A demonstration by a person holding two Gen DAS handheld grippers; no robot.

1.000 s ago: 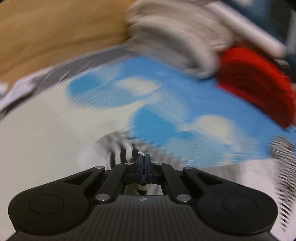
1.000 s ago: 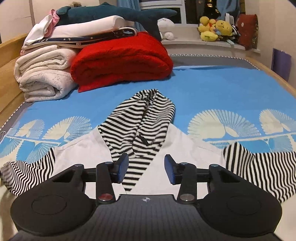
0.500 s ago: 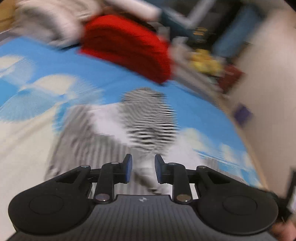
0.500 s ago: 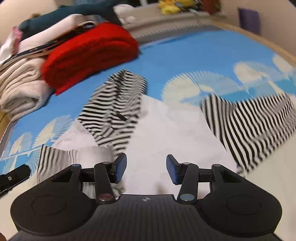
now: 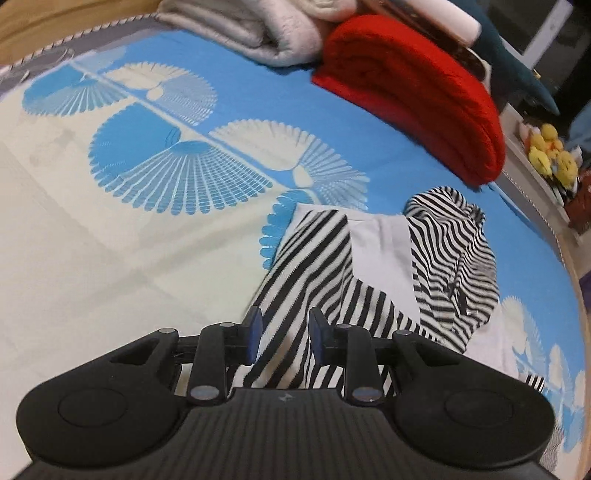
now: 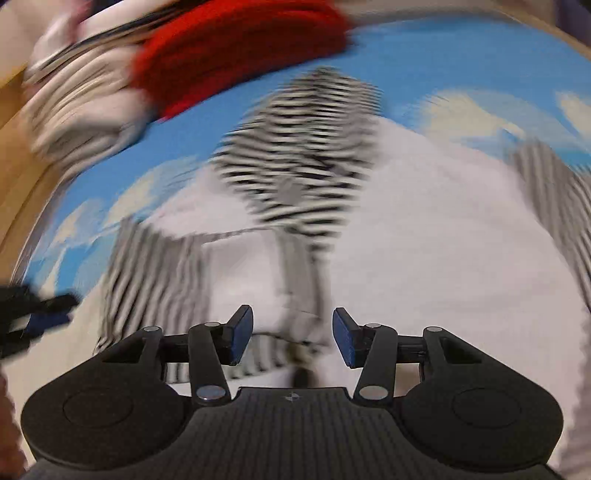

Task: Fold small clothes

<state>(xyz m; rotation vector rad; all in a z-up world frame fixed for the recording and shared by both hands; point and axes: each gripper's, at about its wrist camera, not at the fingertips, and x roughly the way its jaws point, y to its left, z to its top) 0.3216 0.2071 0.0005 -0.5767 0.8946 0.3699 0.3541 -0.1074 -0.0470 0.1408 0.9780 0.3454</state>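
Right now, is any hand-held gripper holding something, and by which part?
Nothing is held. The left hand-held gripper is open above the folded striped sleeve; the right hand-held gripper is open above the hoodie.

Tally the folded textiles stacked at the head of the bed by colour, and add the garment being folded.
Red blanket: 1
Grey-white blankets: cannot separate, at least 1
Striped hoodie: 1
Total: at least 3
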